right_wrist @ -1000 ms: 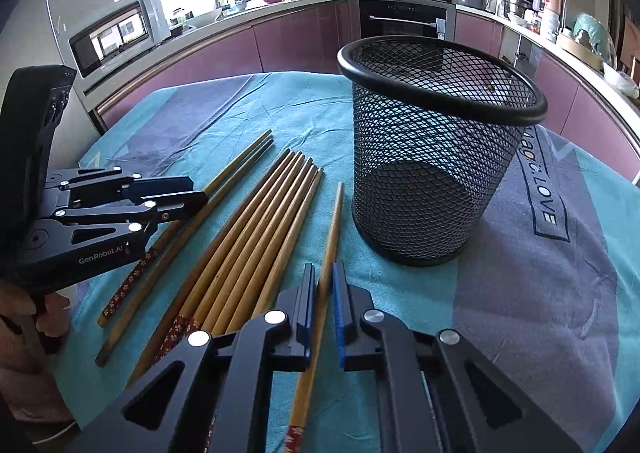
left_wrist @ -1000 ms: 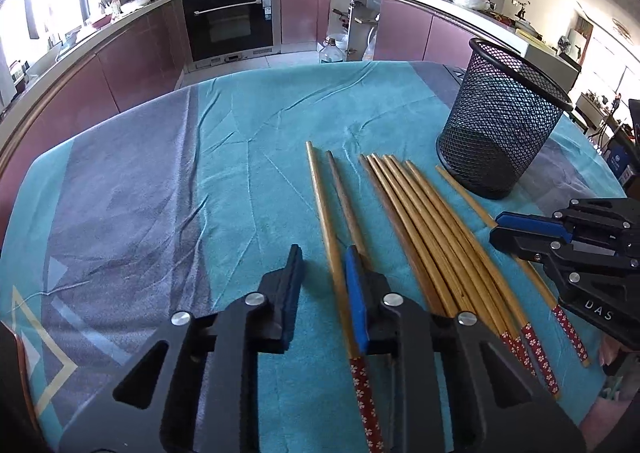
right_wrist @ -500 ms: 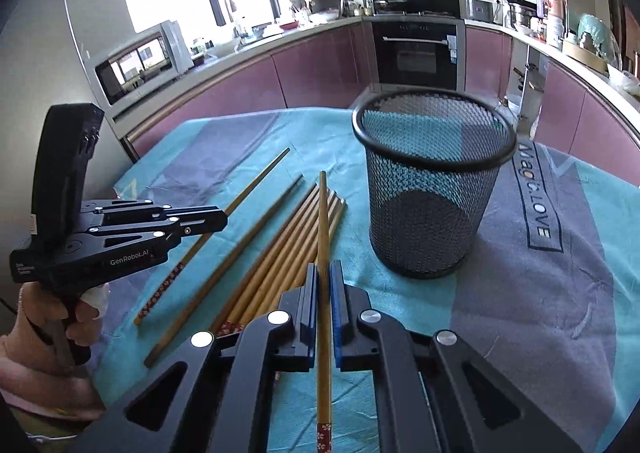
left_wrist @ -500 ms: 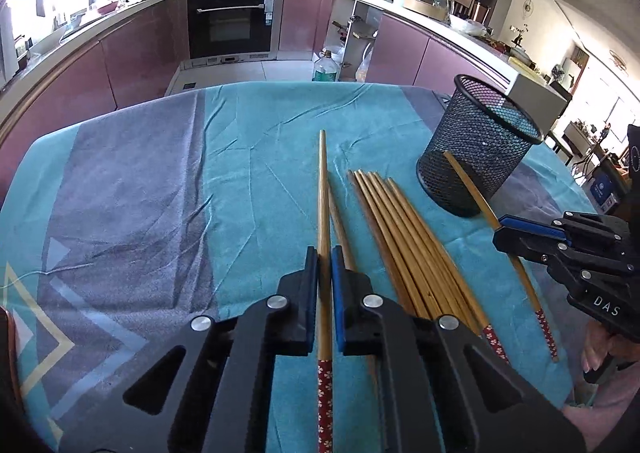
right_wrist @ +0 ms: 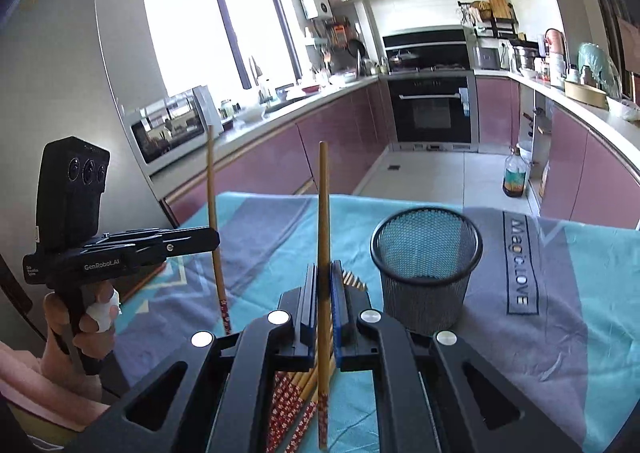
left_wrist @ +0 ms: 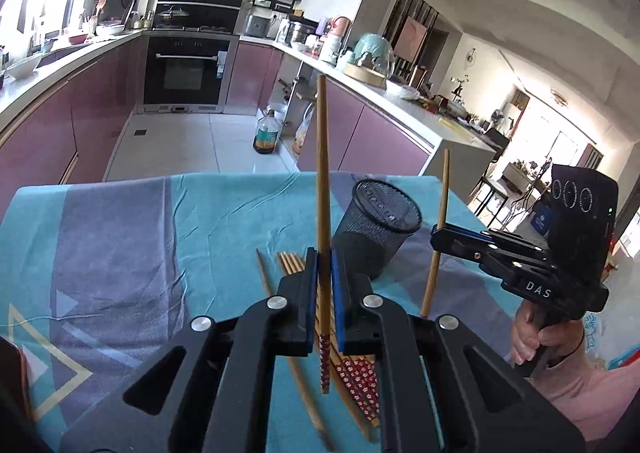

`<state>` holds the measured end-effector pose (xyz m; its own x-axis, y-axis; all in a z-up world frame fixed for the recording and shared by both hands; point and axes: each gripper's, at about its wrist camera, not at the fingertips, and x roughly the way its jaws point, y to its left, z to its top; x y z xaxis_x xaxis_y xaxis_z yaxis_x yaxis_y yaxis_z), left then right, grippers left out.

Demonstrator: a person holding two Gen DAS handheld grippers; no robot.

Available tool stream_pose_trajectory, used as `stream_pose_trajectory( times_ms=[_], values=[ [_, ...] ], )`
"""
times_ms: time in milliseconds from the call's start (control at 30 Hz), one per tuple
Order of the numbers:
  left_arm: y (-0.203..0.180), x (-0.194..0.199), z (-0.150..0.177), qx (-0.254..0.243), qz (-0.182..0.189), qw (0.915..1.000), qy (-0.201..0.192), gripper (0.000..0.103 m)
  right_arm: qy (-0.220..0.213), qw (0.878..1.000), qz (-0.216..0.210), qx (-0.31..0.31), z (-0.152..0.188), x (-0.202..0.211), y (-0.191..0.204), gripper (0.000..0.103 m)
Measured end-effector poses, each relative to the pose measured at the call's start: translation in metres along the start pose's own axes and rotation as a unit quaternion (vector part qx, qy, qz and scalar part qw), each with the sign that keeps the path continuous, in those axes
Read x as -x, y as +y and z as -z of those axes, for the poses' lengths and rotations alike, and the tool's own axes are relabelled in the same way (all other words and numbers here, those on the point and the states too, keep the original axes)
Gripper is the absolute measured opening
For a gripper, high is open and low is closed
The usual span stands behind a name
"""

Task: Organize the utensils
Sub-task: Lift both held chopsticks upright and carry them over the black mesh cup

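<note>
My left gripper is shut on a wooden chopstick with a red patterned end, held upright above the table. My right gripper is shut on another such chopstick, also upright. Each gripper shows in the other's view: the right one with its chopstick, the left one with its chopstick. A black mesh cup stands on the table beyond the grippers and looks empty in the right wrist view. Several chopsticks lie on the cloth below the left gripper.
A teal and grey tablecloth covers the table. One chopstick lies apart, left of the bunch. Kitchen counters and an oven stand beyond the table's far edge. The table's right edge is near the mesh cup.
Both grippers have lifted their chopsticks off the table and tilted them upright. A second ago the left gripper was open around its chopstick.
</note>
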<state>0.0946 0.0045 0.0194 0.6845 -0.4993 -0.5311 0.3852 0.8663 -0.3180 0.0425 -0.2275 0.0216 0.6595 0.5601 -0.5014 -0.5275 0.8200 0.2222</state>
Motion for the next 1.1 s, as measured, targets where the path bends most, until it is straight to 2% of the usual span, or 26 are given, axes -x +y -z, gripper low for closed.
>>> stream_pose_trajectory(
  times_ms=[267, 433, 633, 833, 933, 1100],
  values=[
    [-0.025, 0.028, -0.038, -0.005, 0.033, 0.9980, -0.054, 0.007, -0.049, 0.999, 0.001, 0.011, -0.031, 0.023, -0.002, 0.005],
    [-0.045, 0.024, -0.067, -0.017, 0.045, 0.9957, -0.079, 0.007, -0.076, 0.997, 0.004, 0.014, -0.059, 0.035, -0.013, 0.005],
    [-0.072, 0.010, -0.101, -0.037, 0.041, 0.9937, -0.098, 0.007, -0.106, 0.994, 0.016, 0.010, -0.082, 0.045, -0.033, 0.005],
    [-0.090, -0.019, -0.117, -0.041, 0.044, 0.9942, -0.089, 0.007, -0.115, 0.993, 0.041, 0.002, -0.095, 0.042, -0.054, 0.005],
    [-0.096, -0.041, -0.114, -0.051, 0.030, 0.9952, -0.078, 0.007, -0.098, 0.994, 0.045, 0.000, -0.095, 0.031, -0.063, 0.005],
    [-0.097, -0.075, -0.100, -0.052, 0.020, 0.9978, -0.036, 0.007, -0.050, 0.997, 0.054, 0.000, -0.084, 0.003, -0.072, 0.005]
  ],
)
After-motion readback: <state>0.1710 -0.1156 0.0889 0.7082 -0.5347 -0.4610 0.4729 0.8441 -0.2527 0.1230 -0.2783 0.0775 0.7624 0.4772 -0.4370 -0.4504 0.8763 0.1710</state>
